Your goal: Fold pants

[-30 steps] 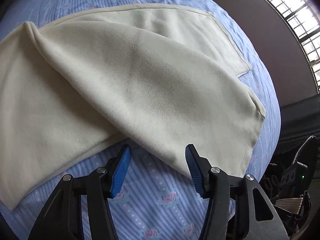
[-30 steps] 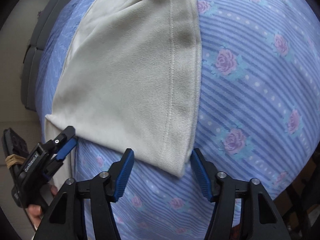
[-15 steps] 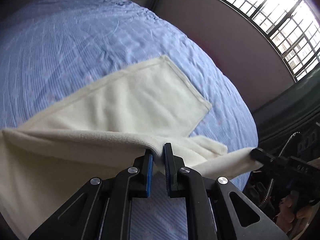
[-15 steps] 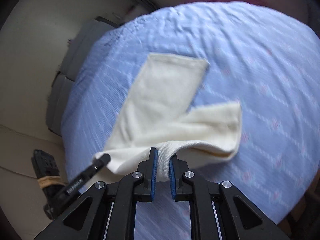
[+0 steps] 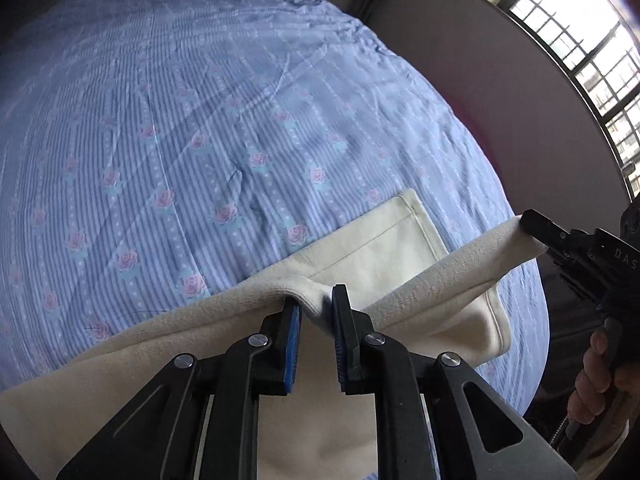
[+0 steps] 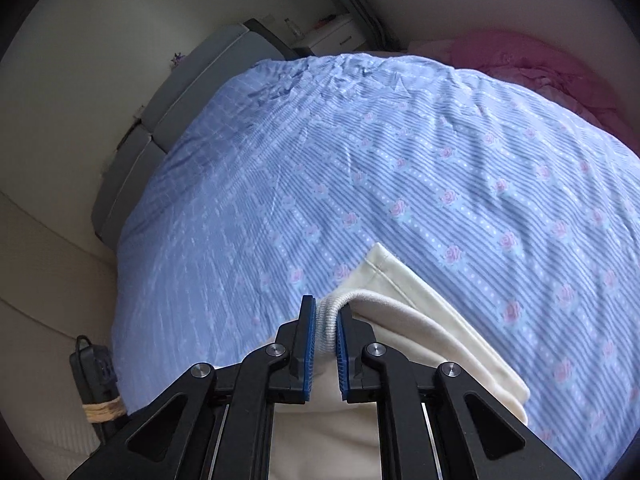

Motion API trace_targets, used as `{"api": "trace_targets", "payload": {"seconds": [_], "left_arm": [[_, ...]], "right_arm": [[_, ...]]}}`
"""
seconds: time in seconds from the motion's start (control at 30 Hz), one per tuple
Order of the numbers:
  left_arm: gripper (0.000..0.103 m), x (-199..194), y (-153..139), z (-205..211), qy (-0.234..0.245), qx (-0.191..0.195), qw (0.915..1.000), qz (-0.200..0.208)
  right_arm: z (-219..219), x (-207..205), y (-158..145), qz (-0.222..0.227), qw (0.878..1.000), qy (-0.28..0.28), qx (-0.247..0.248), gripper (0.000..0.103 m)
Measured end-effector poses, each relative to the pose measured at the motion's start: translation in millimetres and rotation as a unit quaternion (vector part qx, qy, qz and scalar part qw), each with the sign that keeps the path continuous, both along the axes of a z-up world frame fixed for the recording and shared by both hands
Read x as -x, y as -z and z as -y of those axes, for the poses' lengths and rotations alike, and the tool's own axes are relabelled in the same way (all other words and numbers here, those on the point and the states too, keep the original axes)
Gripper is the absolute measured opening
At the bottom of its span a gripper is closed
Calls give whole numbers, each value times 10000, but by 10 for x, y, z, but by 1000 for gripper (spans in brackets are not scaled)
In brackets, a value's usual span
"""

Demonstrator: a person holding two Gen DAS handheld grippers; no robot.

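The cream pants [image 5: 384, 256] lie at the near edge of a blue flowered bedsheet [image 5: 200, 128]. My left gripper [image 5: 316, 312] is shut on a fold of the cream fabric. My right gripper [image 6: 327, 320] is shut on the ribbed waistband edge [image 6: 326, 316] of the pants [image 6: 440, 336]. In the left wrist view the right gripper [image 5: 536, 232] shows at the right, pinching the same raised edge, which stretches between the two grippers above the bed. A hemmed leg end [image 5: 416, 220] lies flat on the sheet beyond it.
The bed fills most of both views. A grey padded headboard [image 6: 160, 120] and a white cabinet [image 6: 332, 36] stand at the far end. Pink bedding [image 6: 540, 68] lies at the far right. A barred window [image 5: 580, 40] is on the right wall.
Both grippers were open over the flat pants a second ago. They have shut on the fabric, lifted it, and carried it toward the near edge of the bed; much more bare sheet shows now.
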State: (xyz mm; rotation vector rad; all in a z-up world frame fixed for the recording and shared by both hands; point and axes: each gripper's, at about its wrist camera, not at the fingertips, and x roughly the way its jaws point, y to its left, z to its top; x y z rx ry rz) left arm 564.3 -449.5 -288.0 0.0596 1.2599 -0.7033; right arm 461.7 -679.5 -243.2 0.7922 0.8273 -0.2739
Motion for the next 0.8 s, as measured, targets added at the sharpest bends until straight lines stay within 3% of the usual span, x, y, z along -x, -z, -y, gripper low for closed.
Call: {"api": "trace_targets", "payload": {"seconds": [0.17, 0.2, 0.23, 0.3, 0.37, 0.43, 0.5, 0.63, 0.8], "left_arm": [[24, -43, 55, 28, -142, -16, 9997, -222], [29, -42, 38, 52, -135, -29, 9996, -238], [51, -43, 5, 82, -120, -29, 9997, -189], [77, -31, -182, 138, -157, -36, 9994, 304], [79, 11, -383, 180, -95, -26, 9976, 686], [80, 53, -506, 185, -3, -27, 9969, 784], [80, 144, -602, 132, 52, -63, 9951, 984], [80, 417, -679, -43, 15, -232, 9917, 1266], [80, 934, -543, -134, 110, -324, 9925, 1172]], "right_arm": [[185, -280, 409, -546, 9985, 55, -12, 8], [208, -302, 441, -599, 9982, 84, 21, 8], [226, -331, 456, -646, 9979, 52, 95, 8], [283, -389, 469, -732, 9972, 46, 121, 9], [392, -437, 489, -760, 9970, 134, -110, 14], [486, -445, 373, -903, 9955, 240, 124, 45], [533, -348, 170, -697, 9959, 320, 472, 55], [531, -71, -106, -774, 9890, 124, 1253, 56], [412, 434, -32, -770, 9856, -572, 1391, 56]]}}
